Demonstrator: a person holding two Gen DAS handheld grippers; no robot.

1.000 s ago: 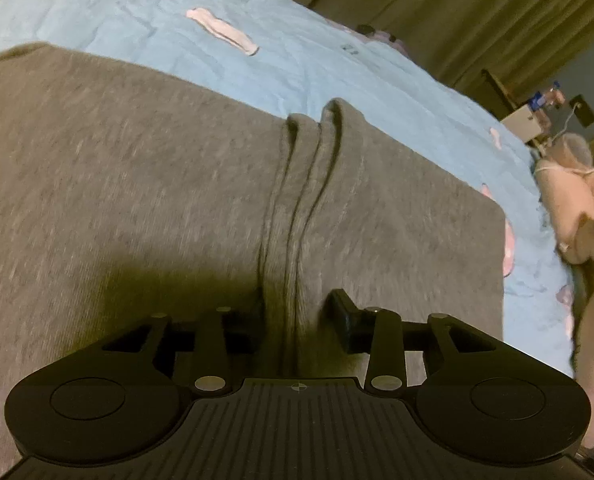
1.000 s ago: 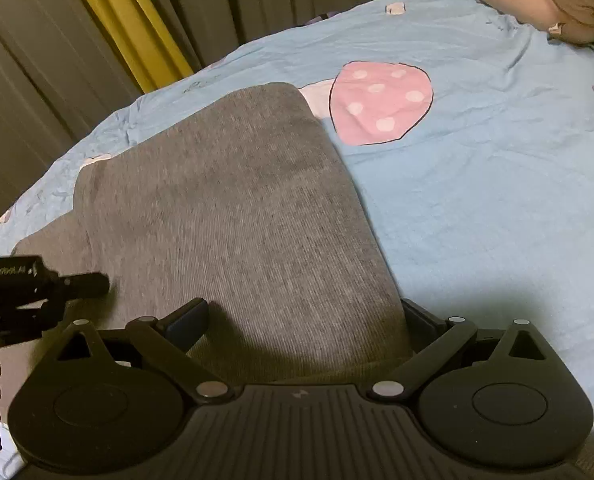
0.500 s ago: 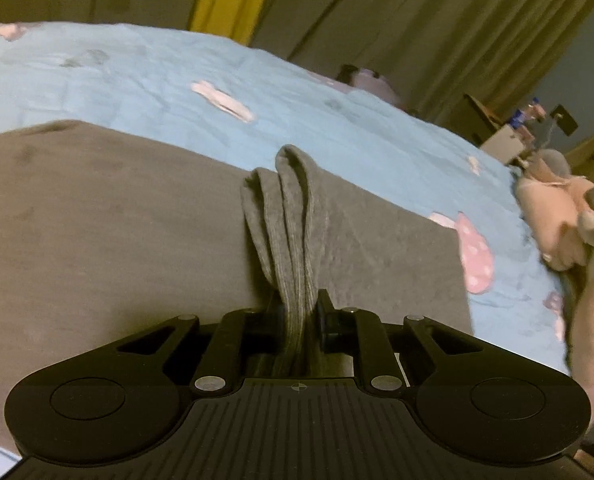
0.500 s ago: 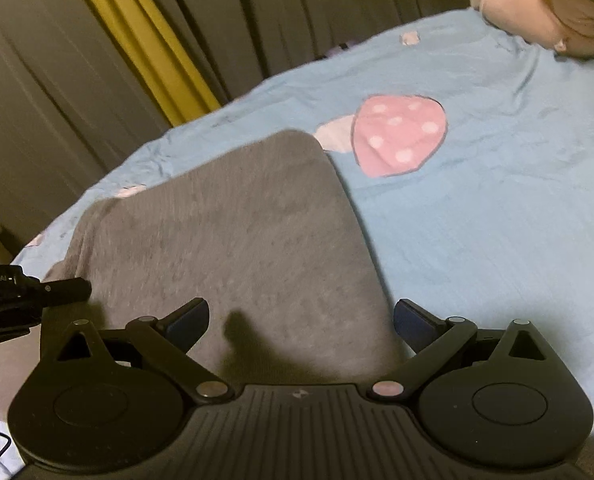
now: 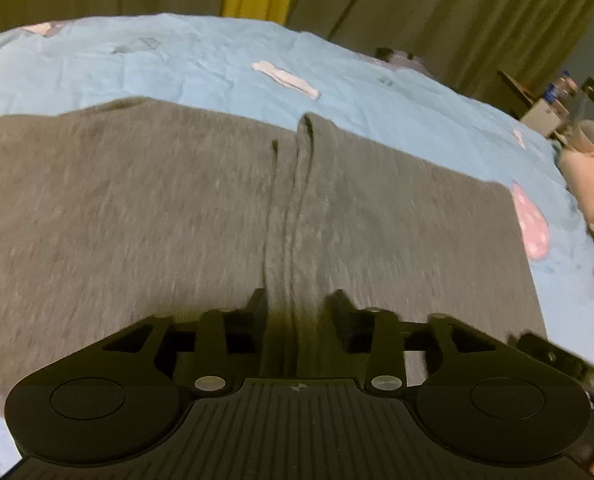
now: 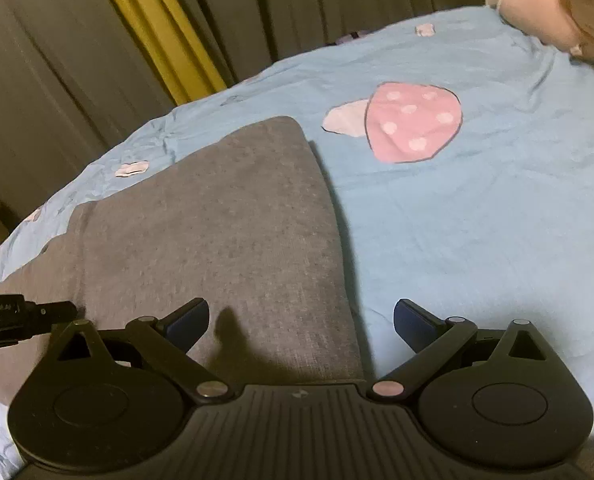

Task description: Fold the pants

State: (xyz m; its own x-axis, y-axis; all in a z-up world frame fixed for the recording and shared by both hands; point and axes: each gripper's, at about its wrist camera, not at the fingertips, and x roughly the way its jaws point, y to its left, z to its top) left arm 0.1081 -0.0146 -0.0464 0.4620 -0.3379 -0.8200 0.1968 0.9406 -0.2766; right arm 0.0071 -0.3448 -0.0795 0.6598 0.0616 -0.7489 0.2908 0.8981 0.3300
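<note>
Releasing: left gripper (image 5: 295,304), clamped on the pants' (image 5: 145,216) ridge half a second ago, has just spread; fold lies slack between jaws, mid-frame. Right gripper (image 6: 301,320) wide, empty. Fold set down.

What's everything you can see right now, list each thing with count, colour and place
Pants: one, grey, flat on the bed, ridge bunched mid-cloth.
Bedsheet: one, light blue, under the pants.
Mushroom print: one, pink with white dots, on the sheet beyond the pants.
Curtains: olive with a yellow strip, behind the bed.
Plush toy: one, pinkish, far bed corner.
Left claw: black, just been opening, ridge between its jaws.
Right claw: black, open over the pants' edge.
</note>
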